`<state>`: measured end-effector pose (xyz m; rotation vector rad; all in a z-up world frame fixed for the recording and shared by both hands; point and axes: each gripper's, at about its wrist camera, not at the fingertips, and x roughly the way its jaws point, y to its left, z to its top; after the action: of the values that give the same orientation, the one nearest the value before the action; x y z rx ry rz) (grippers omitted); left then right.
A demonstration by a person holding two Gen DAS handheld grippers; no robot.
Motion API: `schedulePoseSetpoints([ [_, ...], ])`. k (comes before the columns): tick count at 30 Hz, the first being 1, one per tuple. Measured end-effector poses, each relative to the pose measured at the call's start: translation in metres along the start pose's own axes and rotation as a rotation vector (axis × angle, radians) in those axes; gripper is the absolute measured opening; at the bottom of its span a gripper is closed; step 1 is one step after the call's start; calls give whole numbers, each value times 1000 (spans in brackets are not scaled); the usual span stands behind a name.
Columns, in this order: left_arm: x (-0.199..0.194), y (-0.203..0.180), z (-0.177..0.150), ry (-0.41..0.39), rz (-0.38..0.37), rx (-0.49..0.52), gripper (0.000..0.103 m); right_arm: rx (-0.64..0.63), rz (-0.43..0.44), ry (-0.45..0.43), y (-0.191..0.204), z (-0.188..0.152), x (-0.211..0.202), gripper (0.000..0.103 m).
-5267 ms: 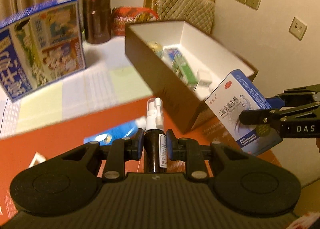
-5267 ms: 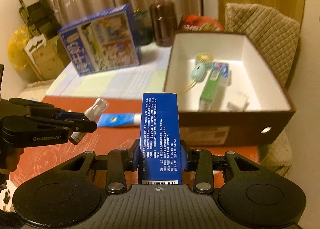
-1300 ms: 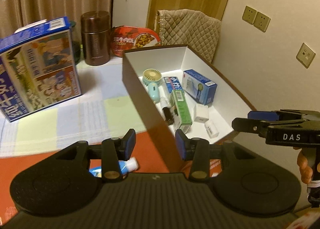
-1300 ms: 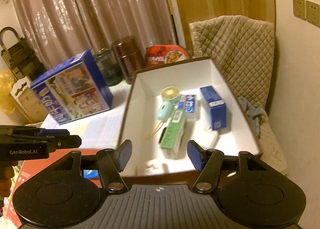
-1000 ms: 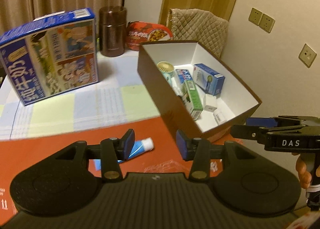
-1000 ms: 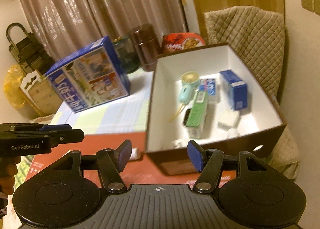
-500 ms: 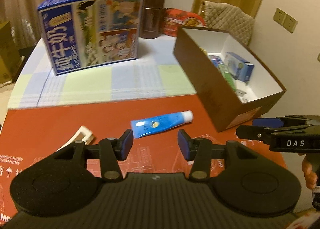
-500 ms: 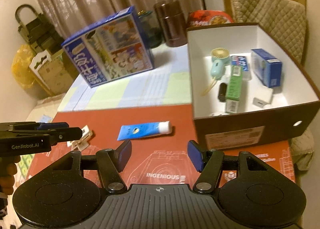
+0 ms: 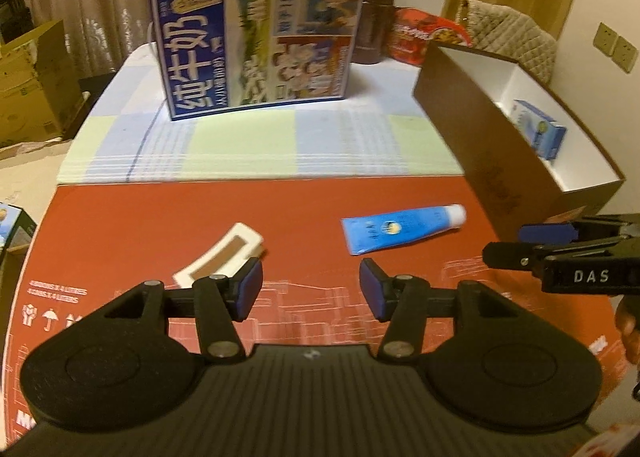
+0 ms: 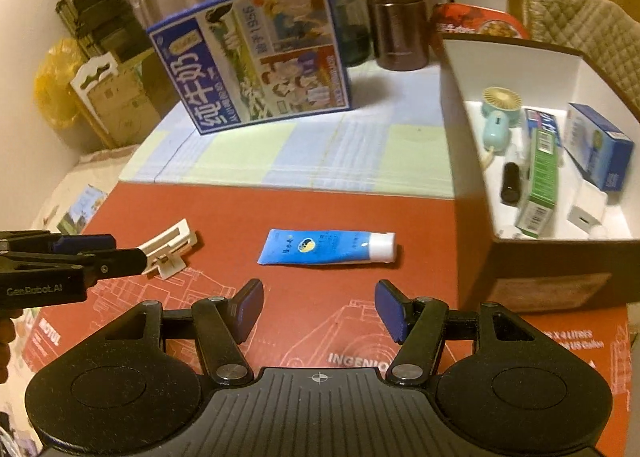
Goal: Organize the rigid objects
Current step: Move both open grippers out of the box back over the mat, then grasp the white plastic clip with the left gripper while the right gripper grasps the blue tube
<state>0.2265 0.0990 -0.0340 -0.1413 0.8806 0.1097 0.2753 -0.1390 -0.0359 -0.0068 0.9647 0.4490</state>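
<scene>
A blue tube with a white cap lies on the red mat. A flat white piece with a brown strip lies left of it. My left gripper is open and empty, just short of both. My right gripper is open and empty, just short of the tube. The brown box with a white inside stands at the right. It holds a blue carton, a green carton, a small fan and other small items.
A large blue milk carton stands at the back on a checked cloth. A brown jar and a red food tub stand behind the box. Cardboard boxes sit left of the table.
Both grippers let go of the spray bottle and the blue carton in the box. They have pulled back and swung left, low over the red mat, facing the tube and the white piece.
</scene>
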Motion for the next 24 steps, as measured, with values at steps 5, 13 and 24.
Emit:
schedulePoseSetpoints([
  [5, 17, 15, -4, -9, 71, 38, 52, -15, -14, 16, 1, 7, 24, 59],
  [13, 46, 37, -3, 27, 91, 42, 51, -31, -68, 23, 0, 22, 62, 59],
  [24, 66, 51, -2, 72, 77, 62, 51, -25, -136, 87, -17, 51, 118, 59],
])
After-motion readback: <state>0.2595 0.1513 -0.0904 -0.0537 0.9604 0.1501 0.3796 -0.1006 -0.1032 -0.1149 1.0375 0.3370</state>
